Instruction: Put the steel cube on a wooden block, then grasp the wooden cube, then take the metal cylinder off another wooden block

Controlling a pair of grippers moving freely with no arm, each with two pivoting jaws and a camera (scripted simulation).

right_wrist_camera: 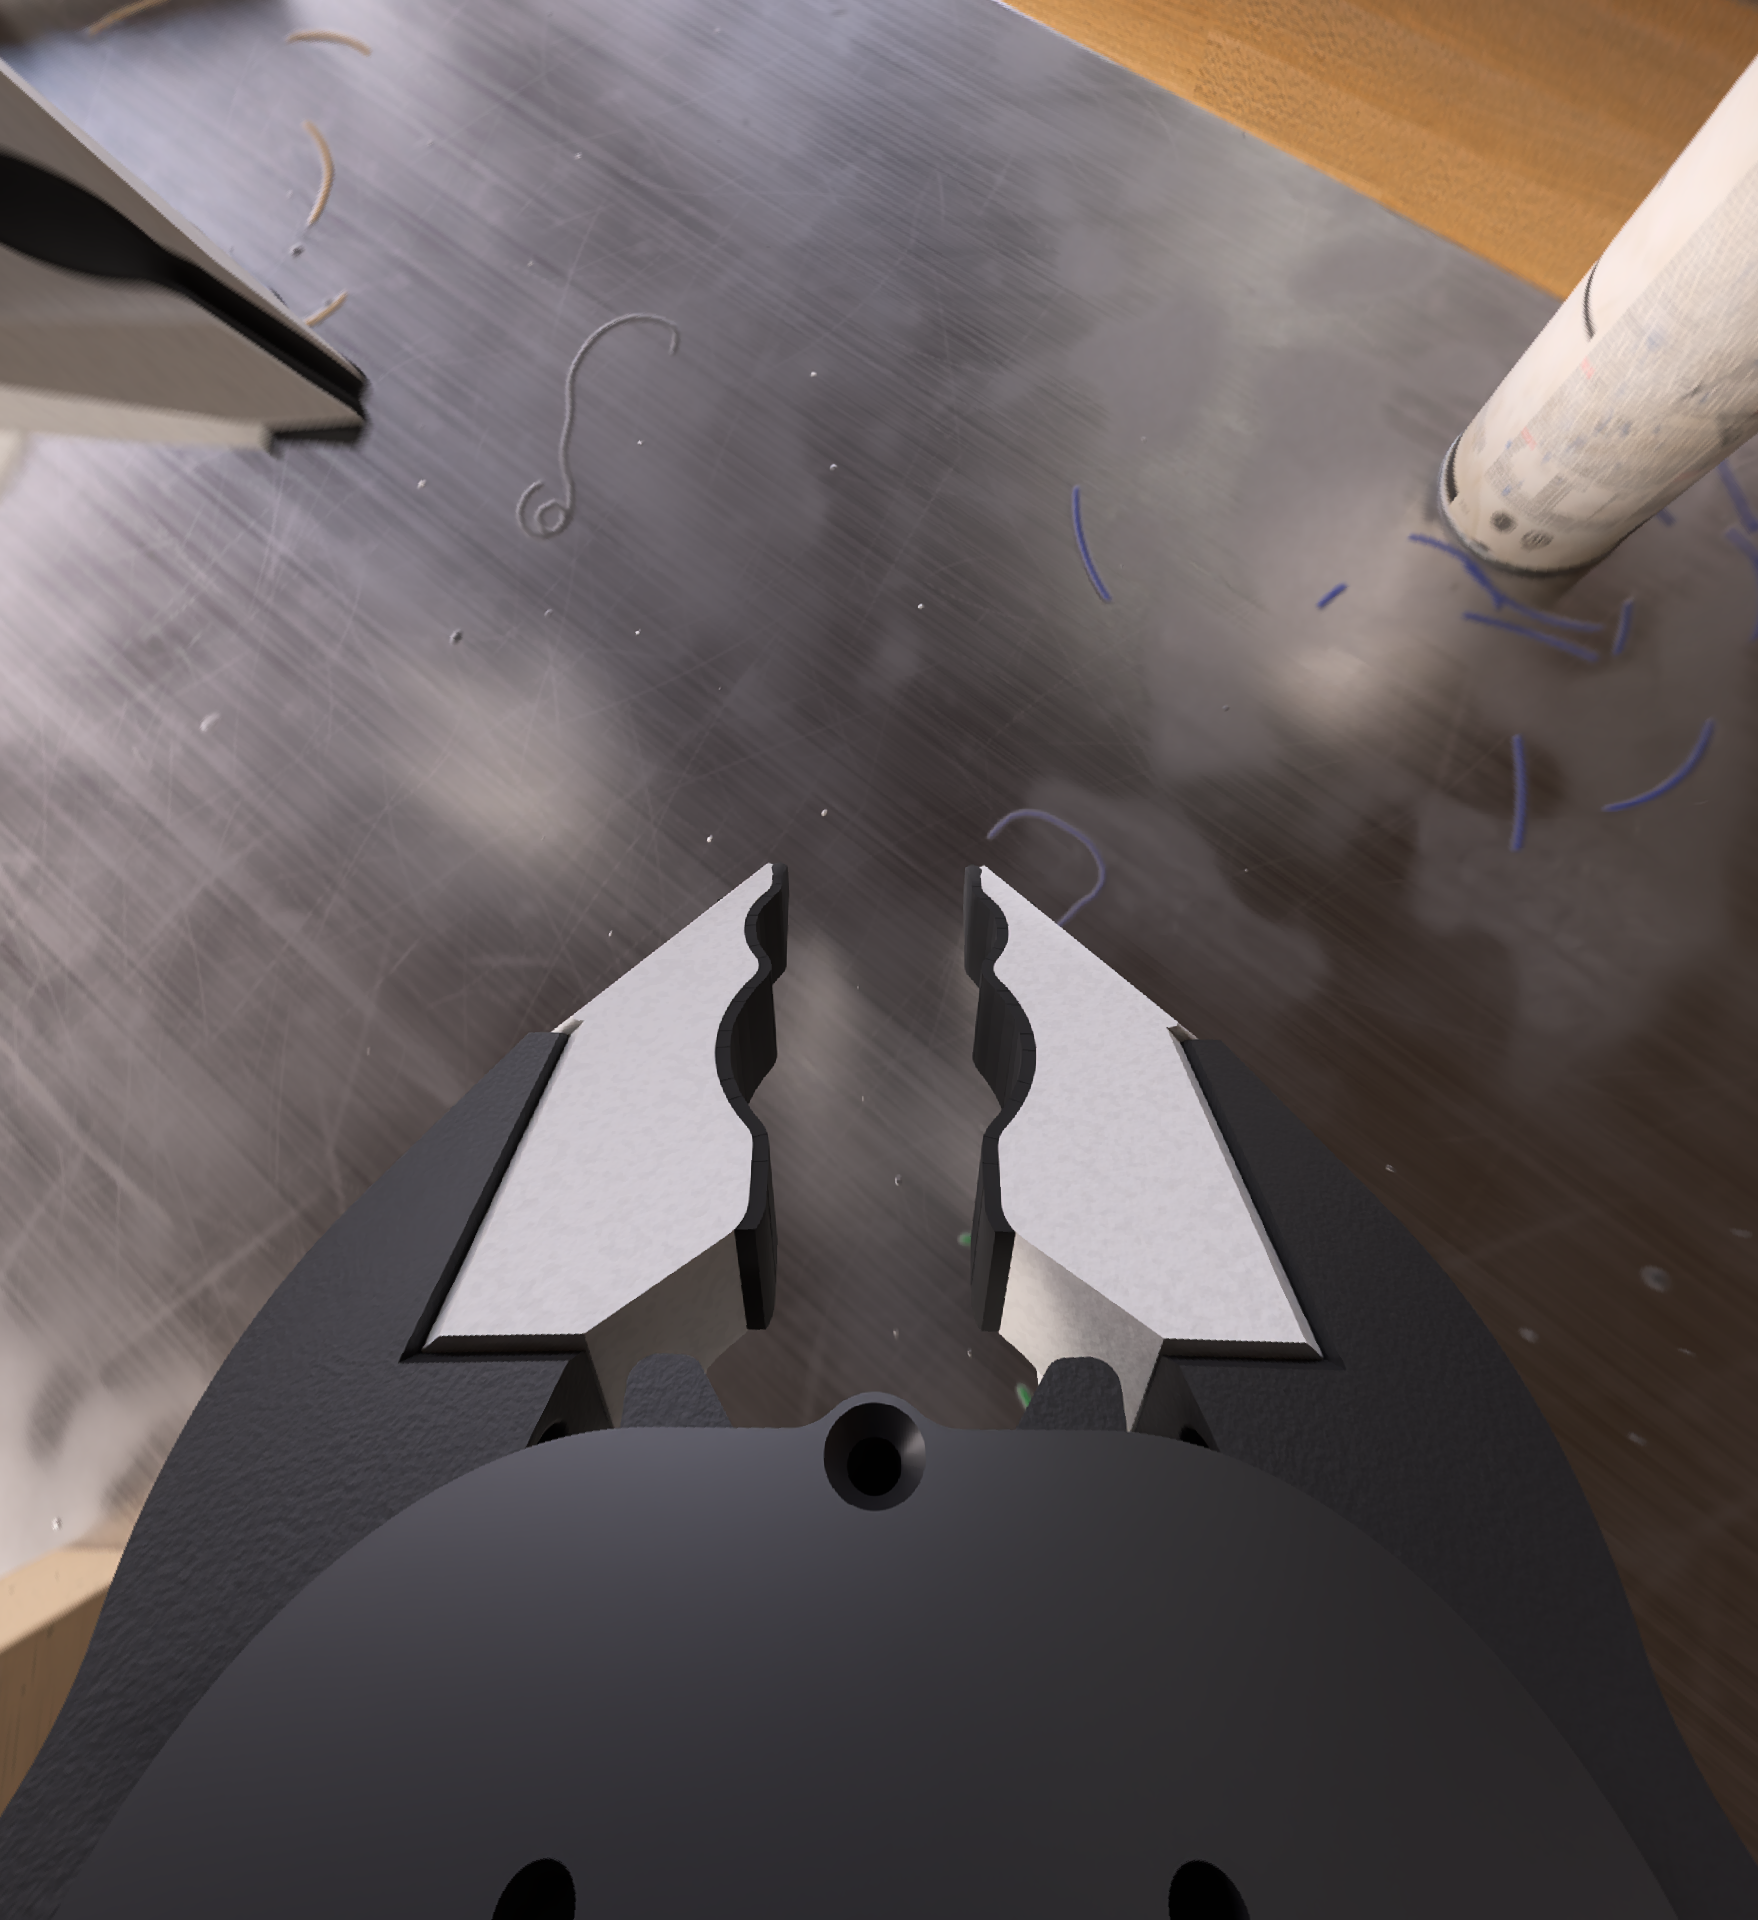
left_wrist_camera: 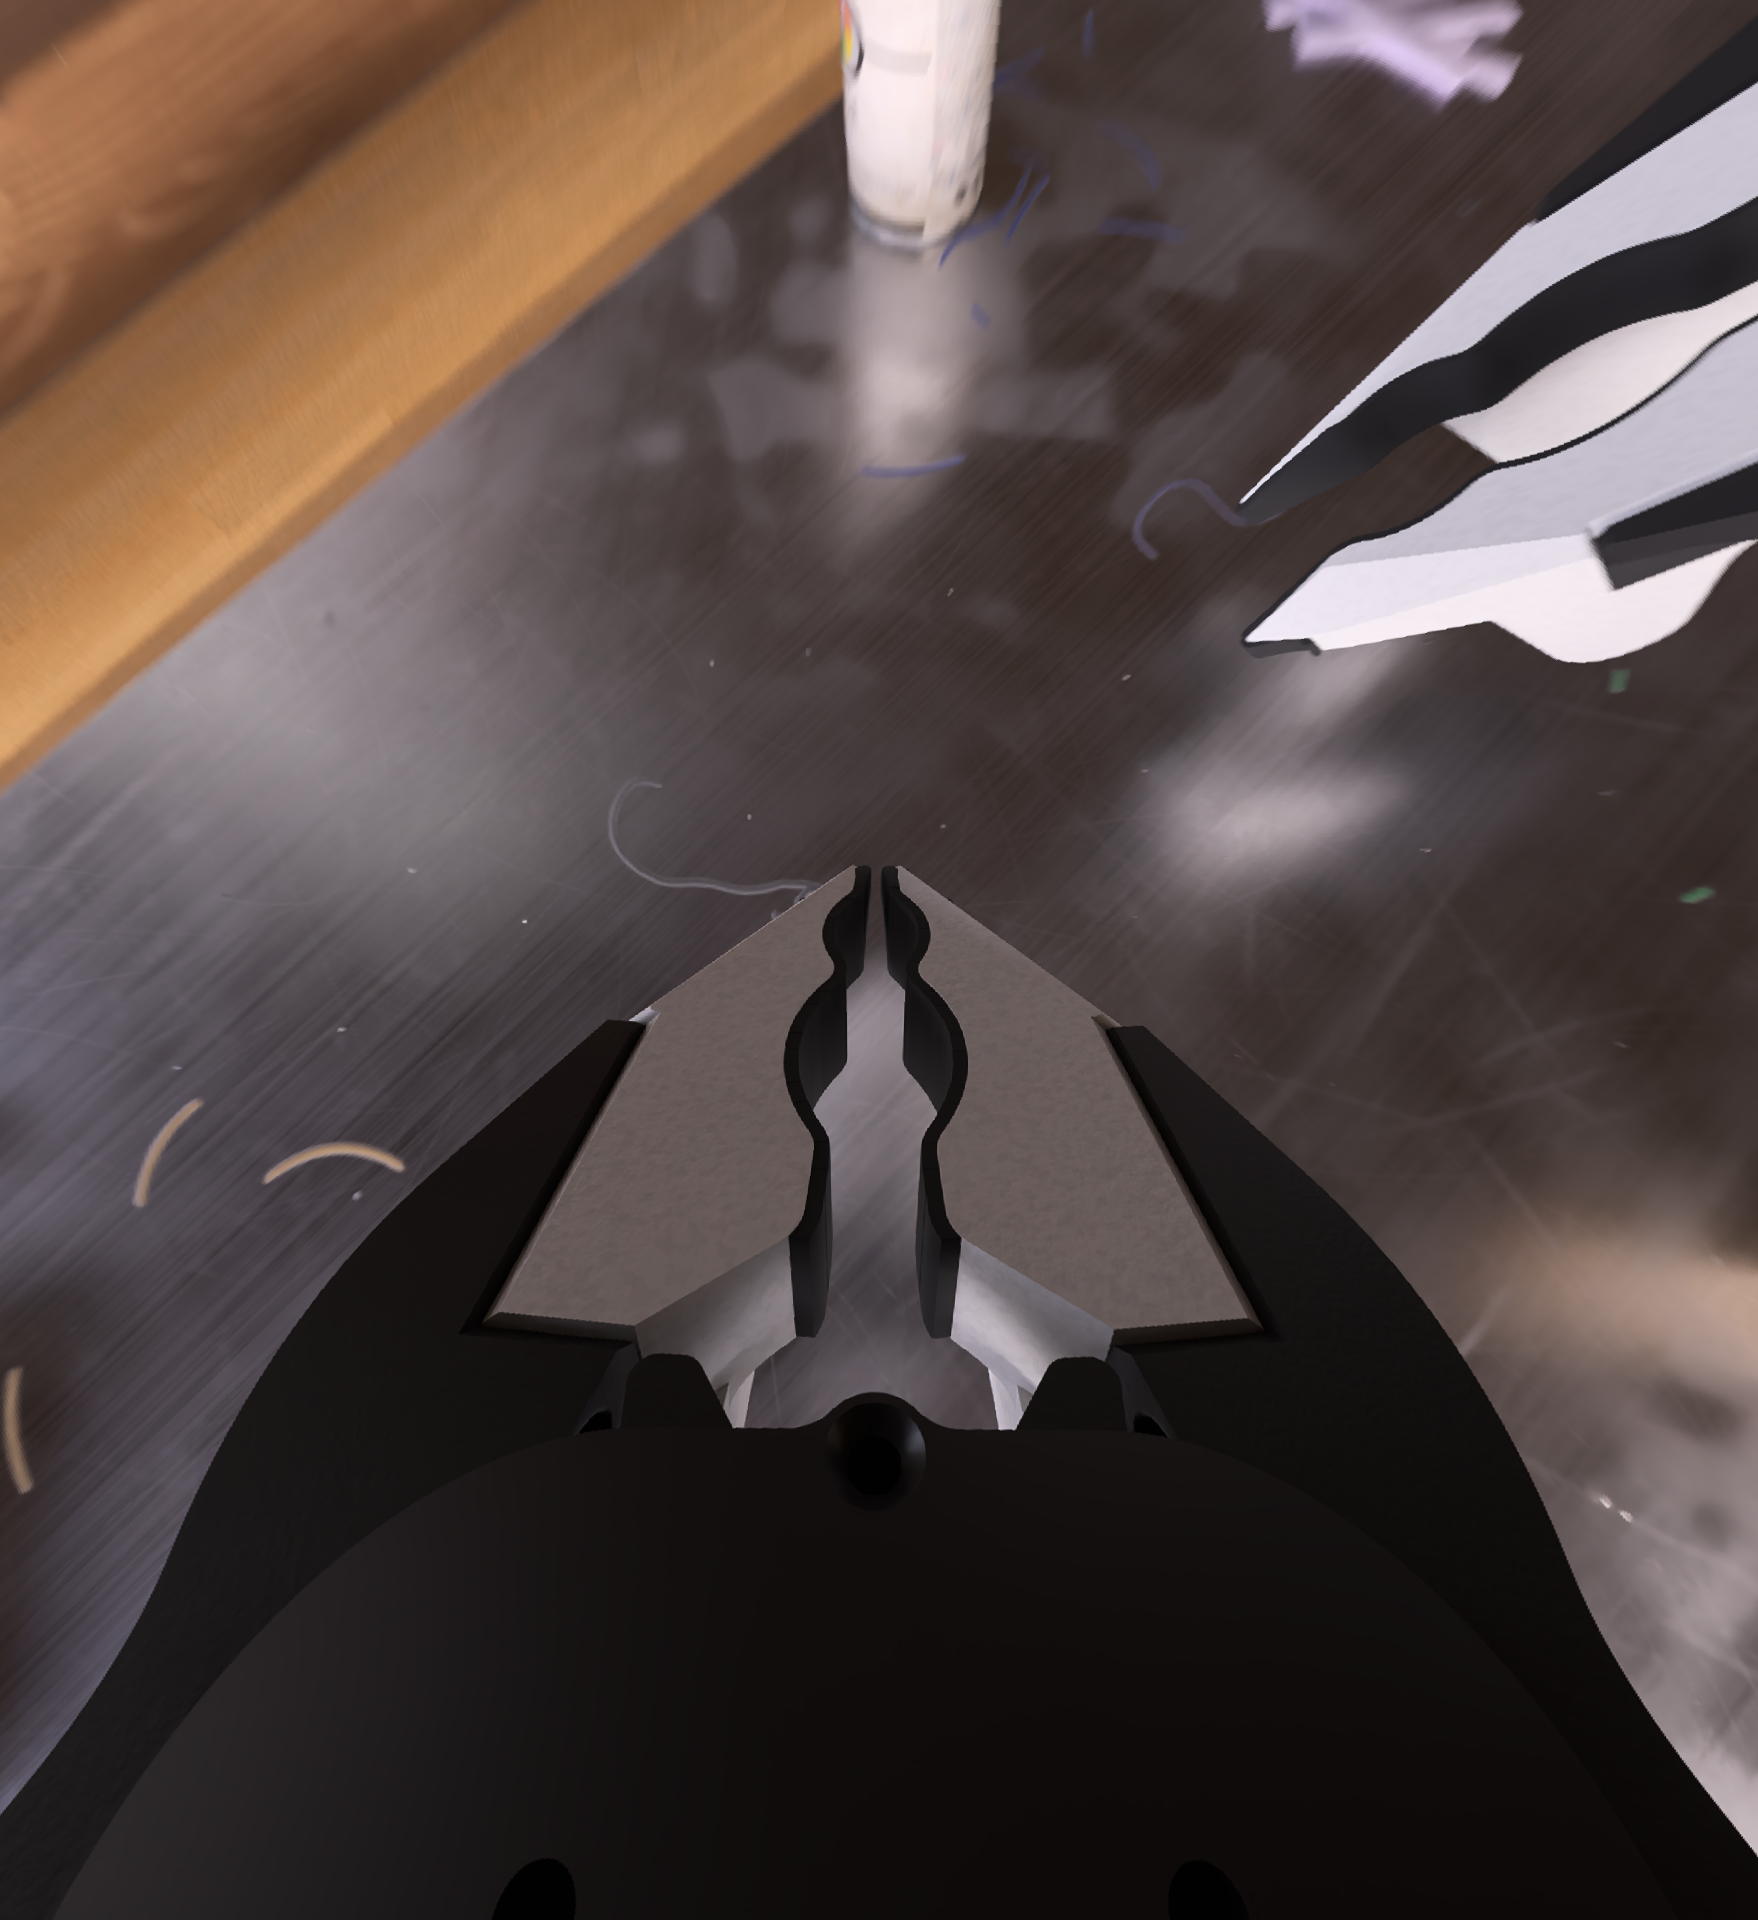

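Currently: both grippers empty over the metal sheet, no task object in view.

Neither wrist view shows the steel cube, the wooden cube, the metal cylinder or either wooden block, so their positions cannot be told; judged from this, the first step is not yet begun. Left gripper (left_wrist_camera: 876, 875): jaws closed to a hairline gap, holding nothing. Right gripper (right_wrist_camera: 876, 878): jaws parted, nothing between them. Both hang above the scratched metal sheet (right_wrist_camera: 646, 675), which lies on a wooden surface (left_wrist_camera: 231, 312). A white can (right_wrist_camera: 1633, 343) stands at the far edge among blue shavings (right_wrist_camera: 1529, 623). Recommended procedure: locate the steel cube first, open the chosen gripper before descent, and approach clear of the can.
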